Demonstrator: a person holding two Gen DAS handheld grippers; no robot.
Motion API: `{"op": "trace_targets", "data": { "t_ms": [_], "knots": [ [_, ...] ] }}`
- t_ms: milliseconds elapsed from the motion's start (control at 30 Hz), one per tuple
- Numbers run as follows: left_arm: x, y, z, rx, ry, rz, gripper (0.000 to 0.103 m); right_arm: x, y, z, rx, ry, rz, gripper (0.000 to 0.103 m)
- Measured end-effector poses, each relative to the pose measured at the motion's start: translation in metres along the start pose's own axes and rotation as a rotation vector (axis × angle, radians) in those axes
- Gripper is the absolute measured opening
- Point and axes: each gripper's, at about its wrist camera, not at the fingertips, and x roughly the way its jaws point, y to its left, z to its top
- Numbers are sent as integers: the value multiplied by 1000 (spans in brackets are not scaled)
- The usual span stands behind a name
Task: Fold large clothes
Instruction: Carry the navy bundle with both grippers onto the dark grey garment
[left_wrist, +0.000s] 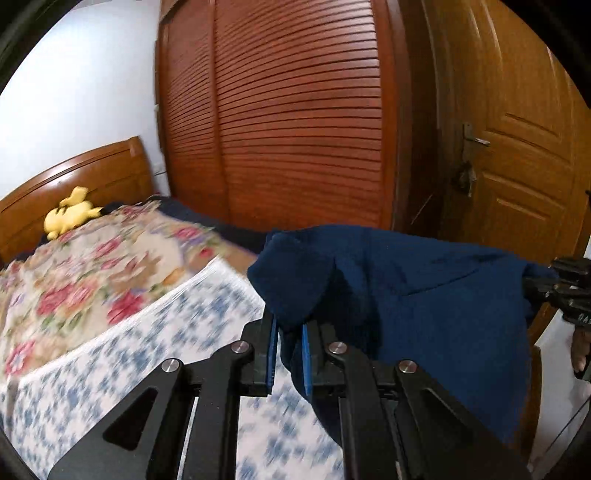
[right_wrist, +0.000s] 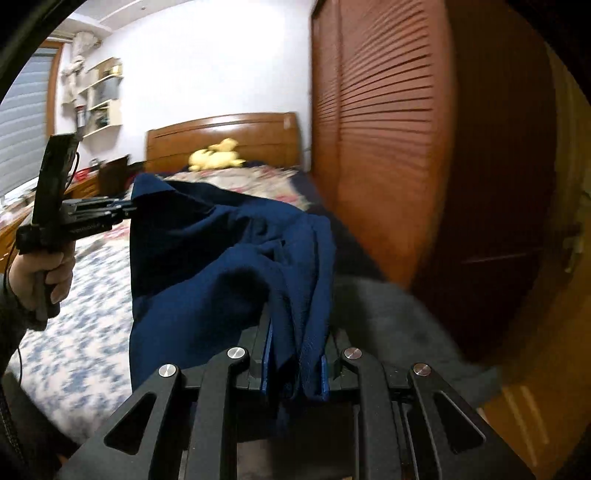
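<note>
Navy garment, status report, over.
Left hand-held gripper and right hand-held gripper both shut on navy garment. Garment hangs between them above bed. Nothing in the way.

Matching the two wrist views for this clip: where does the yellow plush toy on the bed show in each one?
Left wrist view: the yellow plush toy lies far left, against the wooden headboard.
Right wrist view: the toy sits upper centre, above the dark blue garment.
Shared landmark: the reddish louvred wardrobe doors, right of the bed in both.

A home bedroom: wooden-headboard bed (left_wrist: 77, 173), floral bedspread (left_wrist: 92, 273), louvred wardrobe (left_wrist: 295, 110), probably a plush toy (left_wrist: 70, 214).
</note>
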Motion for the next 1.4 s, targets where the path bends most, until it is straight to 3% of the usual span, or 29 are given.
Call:
{"op": "trace_targets", "data": {
  "t_ms": [167, 333, 433, 500, 533, 567, 600, 733, 800, 933, 1100, 1200, 1400],
  "knots": [
    [50, -37, 26, 30, -11, -64, 12, -9, -41, -1, 43, -22, -95, 19],
    [91, -58, 21, 55, 30, -76, 16, -10, -50, -26, 92, 22, -164, 20],
    [105, -62, 7, 69, 95, -85, 20, -7, -45, -37, 113, 65, -228, 28],
    [102, -62, 2, 83, 78, -58, 20, -14, -38, -38, 111, 65, -308, 41],
    [99, -62, 0, 84, 70, -60, 28, -21, -38, -35, 108, 56, -346, 43],
    [94, -59, -2, 79, 65, -69, 45, -28, -34, -33, 108, 39, -367, 49],
    [88, -57, -4, 71, 58, -83, 52, -32, -31, -29, 107, 24, -368, 54],
    [68, -55, -10, 73, 36, -104, 85, -43, -2, -12, 43, -18, -286, 55],
    [58, -52, -12, 67, 22, -110, 86, -38, 18, -4, 0, -18, -235, 55],
    [33, -46, -21, 33, 10, -118, 101, -20, 27, -3, 7, 39, -208, 55],
    [6, -38, -36, 18, 1, -122, 103, 22, -13, -17, 120, 221, -261, 55],
    [-7, -32, -47, 6, 10, -125, 103, 44, -29, -32, 156, 337, -228, 55],
    [-30, -17, -66, -16, 18, -91, 103, 24, -28, -25, 194, 310, -258, 55]
  ]
}}
